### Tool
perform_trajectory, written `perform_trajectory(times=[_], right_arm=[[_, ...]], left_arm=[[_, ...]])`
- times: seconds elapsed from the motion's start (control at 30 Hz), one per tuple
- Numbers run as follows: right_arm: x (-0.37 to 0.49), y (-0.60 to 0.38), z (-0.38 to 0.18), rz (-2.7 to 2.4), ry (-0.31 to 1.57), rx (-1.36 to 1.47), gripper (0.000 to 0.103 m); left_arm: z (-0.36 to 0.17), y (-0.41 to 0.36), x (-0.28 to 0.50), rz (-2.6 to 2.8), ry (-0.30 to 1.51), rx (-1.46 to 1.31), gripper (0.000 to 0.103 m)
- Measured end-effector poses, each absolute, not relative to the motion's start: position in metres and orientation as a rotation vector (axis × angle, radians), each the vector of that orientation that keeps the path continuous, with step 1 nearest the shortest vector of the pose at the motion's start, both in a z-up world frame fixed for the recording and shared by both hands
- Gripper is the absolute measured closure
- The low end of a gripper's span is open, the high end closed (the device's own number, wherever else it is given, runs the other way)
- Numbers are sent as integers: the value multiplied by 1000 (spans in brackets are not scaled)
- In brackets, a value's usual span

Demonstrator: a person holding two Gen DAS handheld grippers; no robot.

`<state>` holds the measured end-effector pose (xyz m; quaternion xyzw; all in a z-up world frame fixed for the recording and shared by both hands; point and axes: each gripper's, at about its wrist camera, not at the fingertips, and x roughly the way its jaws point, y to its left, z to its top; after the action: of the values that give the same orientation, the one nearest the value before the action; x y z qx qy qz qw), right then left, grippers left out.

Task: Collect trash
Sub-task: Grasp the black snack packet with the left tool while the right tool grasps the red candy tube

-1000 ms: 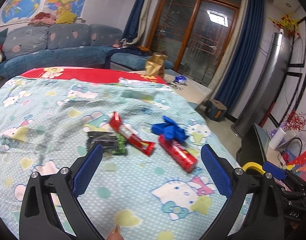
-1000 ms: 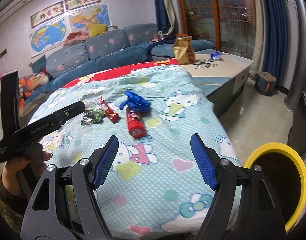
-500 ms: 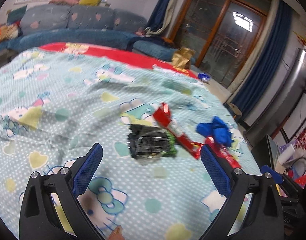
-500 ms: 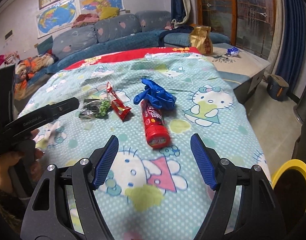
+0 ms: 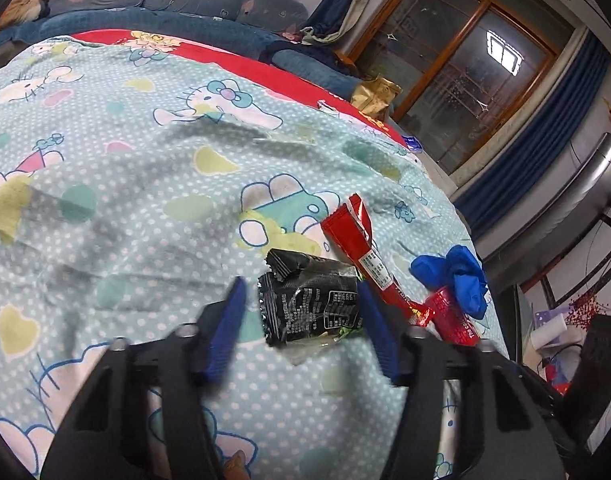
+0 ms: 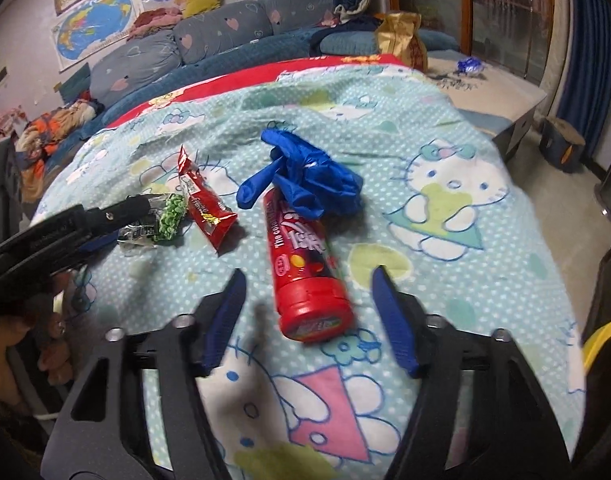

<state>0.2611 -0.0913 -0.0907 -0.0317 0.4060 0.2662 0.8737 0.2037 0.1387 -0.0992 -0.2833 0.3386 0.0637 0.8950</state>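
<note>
Now the left gripper (image 5: 301, 312) is closing around the black snack wrapper (image 5: 309, 300), which lies between its blue pads on the cartoon-print bedspread (image 5: 125, 184); the right-hand pad looks against the wrapper's edge, the left-hand one just apart. Beside the wrapper lies a red packet (image 5: 365, 256). The right gripper (image 6: 307, 308) is closing too, its pads on either side of the cap end of a red tube (image 6: 301, 264), not touching it. A crumpled blue glove (image 6: 309, 180) rests on the tube's far end.
</note>
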Motion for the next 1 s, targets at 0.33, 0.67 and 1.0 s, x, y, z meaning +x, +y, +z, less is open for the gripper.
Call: perform_trajectory(times=[0.33, 0.67, 1.0], right_arm=[[238, -99, -96, 595, 853, -50, 74], [193, -119, -95, 651, 859, -28, 75], [161, -135, -79, 689, 829, -16, 75]], left_arm=[[-94, 119, 187, 38, 687, -557, 85], [-82, 82, 155, -71, 691, -496, 89], [-59, 64, 138, -123, 659, -450, 89]])
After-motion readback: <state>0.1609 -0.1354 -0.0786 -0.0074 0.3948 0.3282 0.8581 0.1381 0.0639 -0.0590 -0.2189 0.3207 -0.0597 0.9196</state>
